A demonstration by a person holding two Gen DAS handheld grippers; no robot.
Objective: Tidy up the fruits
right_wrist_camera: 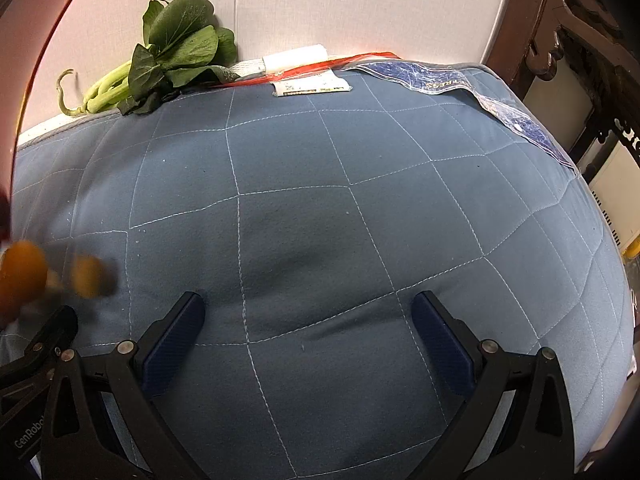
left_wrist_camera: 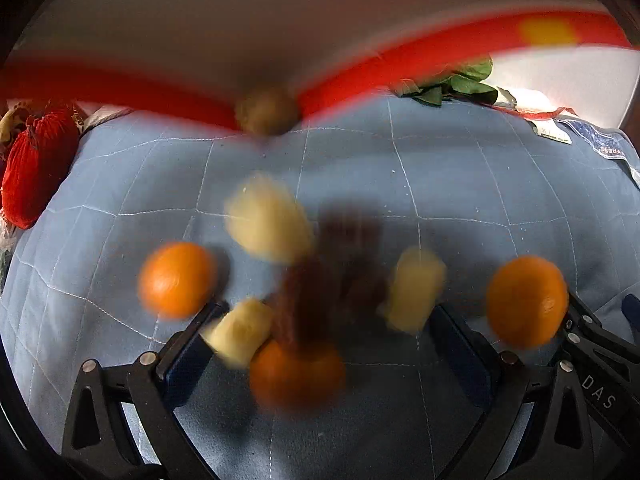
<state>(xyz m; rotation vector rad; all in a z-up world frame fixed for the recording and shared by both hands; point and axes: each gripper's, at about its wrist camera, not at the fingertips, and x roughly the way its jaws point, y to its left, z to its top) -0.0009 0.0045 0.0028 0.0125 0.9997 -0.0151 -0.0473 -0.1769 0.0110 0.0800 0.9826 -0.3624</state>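
In the left wrist view, a crinkled red velvet pouch (left_wrist_camera: 38, 168) lies at the far left edge of the blue quilted mattress (left_wrist_camera: 460, 184), and a blurred red rim of a tray or basket (left_wrist_camera: 420, 54) sweeps across the top. Below it, fruit appears smeared by motion over the mattress: a round orange fruit (left_wrist_camera: 176, 278) on the left, three pale yellow blurred pieces (left_wrist_camera: 268, 220), a dark brown blurred shape (left_wrist_camera: 332, 280) in the middle, a second orange (left_wrist_camera: 296, 376) low at centre and a third orange (left_wrist_camera: 528, 300) to the right. The left claw (left_wrist_camera: 326, 330) stands fully spread, its pads pressing on nothing. In the right wrist view, two blurred orange fruits (right_wrist_camera: 86, 276) show at the far left edge, a bunch of green leafy vegetable (right_wrist_camera: 176, 52) lies at the mattress's far edge against the pale wall, and a clear printed plastic bag (right_wrist_camera: 480, 96) lies at the far right. The right claw (right_wrist_camera: 308, 318) is spread wide over bare quilt, holding nothing
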